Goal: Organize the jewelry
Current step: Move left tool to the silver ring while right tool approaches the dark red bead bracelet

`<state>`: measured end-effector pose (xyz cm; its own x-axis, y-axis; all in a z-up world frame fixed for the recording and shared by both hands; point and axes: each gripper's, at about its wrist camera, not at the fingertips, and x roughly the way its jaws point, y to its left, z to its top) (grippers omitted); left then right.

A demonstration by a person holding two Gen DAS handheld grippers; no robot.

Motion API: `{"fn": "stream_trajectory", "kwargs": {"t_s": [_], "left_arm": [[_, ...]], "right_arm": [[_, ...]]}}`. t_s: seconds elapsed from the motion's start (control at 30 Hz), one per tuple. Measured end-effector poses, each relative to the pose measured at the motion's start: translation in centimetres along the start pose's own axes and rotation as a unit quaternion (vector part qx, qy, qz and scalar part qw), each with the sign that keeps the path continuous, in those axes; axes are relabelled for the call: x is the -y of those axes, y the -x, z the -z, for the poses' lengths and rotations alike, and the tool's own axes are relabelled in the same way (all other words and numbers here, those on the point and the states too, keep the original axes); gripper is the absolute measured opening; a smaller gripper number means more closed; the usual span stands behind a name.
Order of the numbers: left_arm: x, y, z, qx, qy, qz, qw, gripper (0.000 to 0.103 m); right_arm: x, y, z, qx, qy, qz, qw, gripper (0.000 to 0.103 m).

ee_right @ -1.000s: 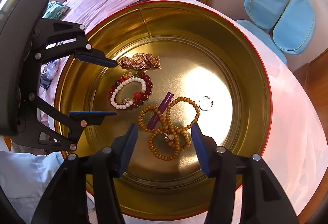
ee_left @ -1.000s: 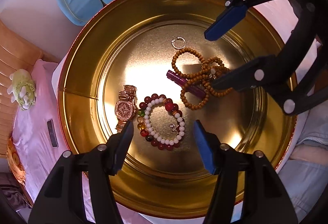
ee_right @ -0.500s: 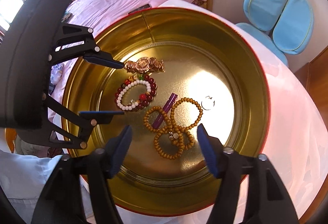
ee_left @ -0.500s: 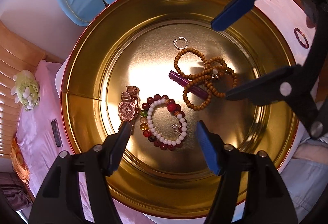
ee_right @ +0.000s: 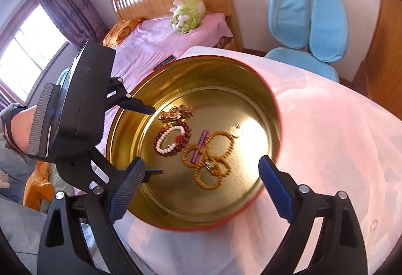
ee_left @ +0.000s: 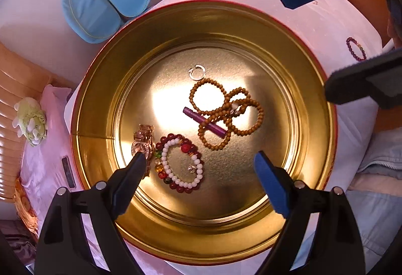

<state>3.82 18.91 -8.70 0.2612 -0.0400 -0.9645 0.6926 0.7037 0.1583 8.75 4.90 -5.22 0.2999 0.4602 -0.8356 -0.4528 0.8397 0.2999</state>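
Landmark: the round gold tin (ee_left: pixel 100 104), standing on a table under a pale cloth (ee_left: pixel 326 23); every place below is given from it.
My left claw (ee_left: pixel 198 169): over the tin's near rim, jaws opening wide, nothing between them.
My right claw (ee_right: pixel 201 174): jaws opening wide and empty; a second ago it hung over the tin's floor, now it has drawn back and up past the rim toward the cloth.
Tan bead strand (ee_left: pixel 226 114): on the tin's floor, right of centre, looped over a purple tube (ee_left: pixel 204 121); it lies as it did a second ago.
Red-and-white bead bracelets (ee_left: pixel 181 164): on the floor near my left claw, touching a rose-gold watch (ee_left: pixel 143 141) on their left.
Silver ring (ee_left: pixel 197 72): on the floor, at the far side.
Purple bracelet (ee_left: pixel 355 48): outside the tin, on the cloth to its right.
What the change means: I judge both pieces are released into the tin; the purple bracelet looks the likely next pick.
Writing: none readable on the tin or jewelry.
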Motion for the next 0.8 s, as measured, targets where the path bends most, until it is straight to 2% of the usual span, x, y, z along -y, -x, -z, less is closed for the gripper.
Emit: {"fn": "stream_trajectory", "kwargs": {"t_s": [0.27,0.4,0.47,0.6,0.8], "left_arm": [[3.8,2.2,-4.6,0.045,-0.044,0.008,0.9980,0.086],[5.9,2.3,-7.0,0.061,-0.071,-0.014,0.9955,0.086],[7.1,2.3,-8.1,0.065,-0.089,-0.010,0.9938,0.086],[9.8,1.9,-10.6,0.075,-0.132,0.002,0.9884,0.086],[14.2,0.2,-14.4,0.077,-0.195,0.019,0.9777,0.086]], "right_arm": [[4.9,5.0,4.1,0.027,-0.062,0.048,0.997,0.093],[7.2,7.4,6.3,0.045,-0.098,0.067,0.992,0.093],[8.3,8.5,7.6,0.050,-0.115,0.077,0.989,0.093],[10.7,10.3,10.2,0.054,-0.147,0.096,0.983,0.093],[13.4,11.6,14.3,0.035,-0.184,0.138,0.973,0.093]]}}
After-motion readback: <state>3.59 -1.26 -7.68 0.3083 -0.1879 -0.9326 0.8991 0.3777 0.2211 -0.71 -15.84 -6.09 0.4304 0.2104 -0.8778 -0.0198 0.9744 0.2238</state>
